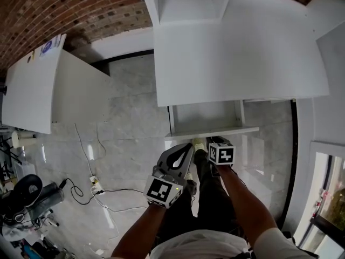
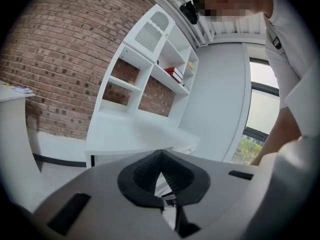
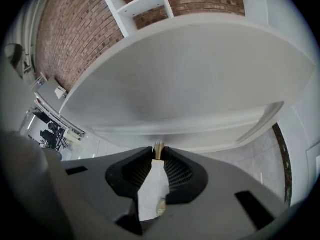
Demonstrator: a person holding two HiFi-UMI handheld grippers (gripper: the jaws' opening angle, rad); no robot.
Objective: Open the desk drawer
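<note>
The white desk (image 1: 242,53) is seen from above, with its drawer (image 1: 205,117) pulled partway out toward me. The drawer front (image 1: 232,130) faces my grippers. My right gripper (image 1: 206,142) reaches down to that front, shut on the small tan drawer handle (image 3: 159,147), with a white strip showing between its pads. The desk top (image 3: 200,69) spreads above it in the right gripper view. My left gripper (image 1: 188,146) hovers just left of the handle, apart from the drawer. Its tips meet and hold nothing (image 2: 161,156).
A white shelf unit (image 2: 150,69) stands on the desk against the brick wall. A second white table (image 1: 32,85) is at the left. Cables and a power strip (image 1: 94,186) lie on the tiled floor beside dark equipment (image 1: 27,196). A window (image 1: 329,193) is on the right.
</note>
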